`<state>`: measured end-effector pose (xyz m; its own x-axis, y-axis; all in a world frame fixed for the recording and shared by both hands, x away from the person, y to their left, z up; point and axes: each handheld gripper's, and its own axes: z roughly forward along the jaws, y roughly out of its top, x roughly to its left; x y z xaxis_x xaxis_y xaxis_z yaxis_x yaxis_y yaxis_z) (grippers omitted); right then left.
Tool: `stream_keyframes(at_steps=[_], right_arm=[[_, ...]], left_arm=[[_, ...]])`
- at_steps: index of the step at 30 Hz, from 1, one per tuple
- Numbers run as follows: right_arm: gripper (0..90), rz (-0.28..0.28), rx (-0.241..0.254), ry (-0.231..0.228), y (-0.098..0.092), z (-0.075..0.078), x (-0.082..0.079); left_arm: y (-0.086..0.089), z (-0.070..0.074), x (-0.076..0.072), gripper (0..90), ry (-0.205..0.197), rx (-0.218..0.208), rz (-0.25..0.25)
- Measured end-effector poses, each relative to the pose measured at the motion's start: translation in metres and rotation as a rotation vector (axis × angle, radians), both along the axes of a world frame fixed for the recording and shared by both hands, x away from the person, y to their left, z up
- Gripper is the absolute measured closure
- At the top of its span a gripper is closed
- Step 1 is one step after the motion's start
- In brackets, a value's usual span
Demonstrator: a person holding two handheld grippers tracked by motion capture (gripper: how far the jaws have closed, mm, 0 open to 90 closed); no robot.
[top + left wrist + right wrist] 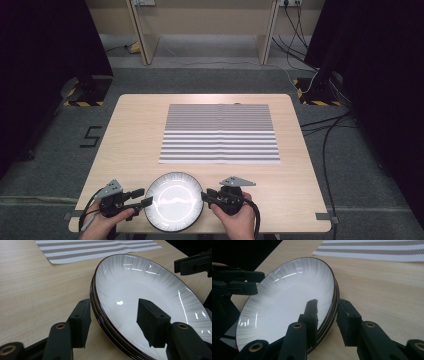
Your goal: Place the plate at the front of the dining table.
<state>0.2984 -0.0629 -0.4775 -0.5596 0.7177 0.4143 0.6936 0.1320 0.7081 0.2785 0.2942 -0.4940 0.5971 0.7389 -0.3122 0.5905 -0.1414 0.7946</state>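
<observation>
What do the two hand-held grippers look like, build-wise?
Left hand-held gripper and right hand-held gripper match: matte black bodies, each with a grey three-cornered plate on top and a black cable trailing back. The jaws end in blocky black pads on arms with brass-coloured pivot bushings. No sleeves visible.

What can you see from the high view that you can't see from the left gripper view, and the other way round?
High view: the person's left hand and right hand, the whole light wooden table, the grey carpet floor, black cables.
Left gripper view: close up, the dark brown rims show a stack of round white plates; the left gripper has one black jaw outside the rims and one over the white inside.
Both: the plates, the grey-and-white striped mat, the right gripper.
</observation>
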Motion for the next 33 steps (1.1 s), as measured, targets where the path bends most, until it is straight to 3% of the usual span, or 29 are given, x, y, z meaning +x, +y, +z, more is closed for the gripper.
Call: stream_keyframes(at_steps=[9, 18, 20, 23, 29, 33], right_arm=[[79.3, 0.003, -0.012, 0.097, 0.004, -0.003, 0.001], [83.3, -0.019, -0.028, 0.127, 0.008, 0.001, 0.0], [83.7, -0.021, -0.042, 0.121, 0.009, 0.003, 0.0], [83.6, -0.046, -0.054, 0.111, 0.012, 0.003, -0.004], [83.7, -0.08, -0.028, 0.135, 0.013, 0.0, -0.006], [84.0, -0.091, -0.037, 0.13, 0.015, 0.001, -0.007]], left_arm=[[-0.004, -0.005, -0.003, 49.8, 0.04, 0.013, -0.002], [-0.001, -0.005, -0.003, 59.3, 0.072, 0.02, 0.027], [-0.004, -0.004, -0.003, 60.5, 0.066, 0.046, 0.028], [-0.01, 0.001, -0.005, 60.7, 0.029, 0.124, 0.027], [-0.006, 0.001, -0.002, 62.7, 0.066, 0.074, 0.036], [-0.006, 0.002, -0.001, 63.1, 0.088, 0.07, 0.044]])
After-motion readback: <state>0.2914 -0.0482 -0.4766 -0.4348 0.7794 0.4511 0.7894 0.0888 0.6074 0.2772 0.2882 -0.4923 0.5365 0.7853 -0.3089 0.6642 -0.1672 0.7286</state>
